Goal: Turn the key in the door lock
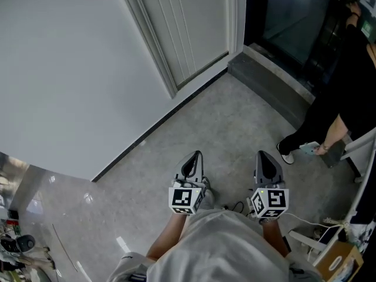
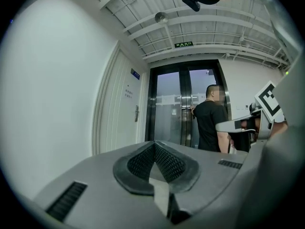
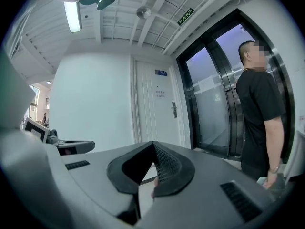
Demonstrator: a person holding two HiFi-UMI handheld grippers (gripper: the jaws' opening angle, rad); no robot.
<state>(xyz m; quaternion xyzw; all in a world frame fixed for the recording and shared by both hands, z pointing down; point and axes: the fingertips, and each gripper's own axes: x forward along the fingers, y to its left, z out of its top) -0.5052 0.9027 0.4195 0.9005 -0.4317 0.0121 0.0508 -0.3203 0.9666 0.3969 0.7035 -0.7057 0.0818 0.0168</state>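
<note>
We are at the approach: our left hand-held gripper (image 1: 194,157) and right hand-held gripper (image 1: 263,156) are pressed together, apparently empty; next we must reach the lock (image 3: 174,109) on the white door (image 3: 159,123).

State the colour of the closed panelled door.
The panelled door is white; right gripper view shows it best.

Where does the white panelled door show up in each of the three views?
Head view: white door at top centre, mostly its lower part.
Left gripper view: door left of centre, handle visible.
Right gripper view: door at centre, handle visible.
Shared landmark: dark glass doors, directly right of it in every view.
</note>
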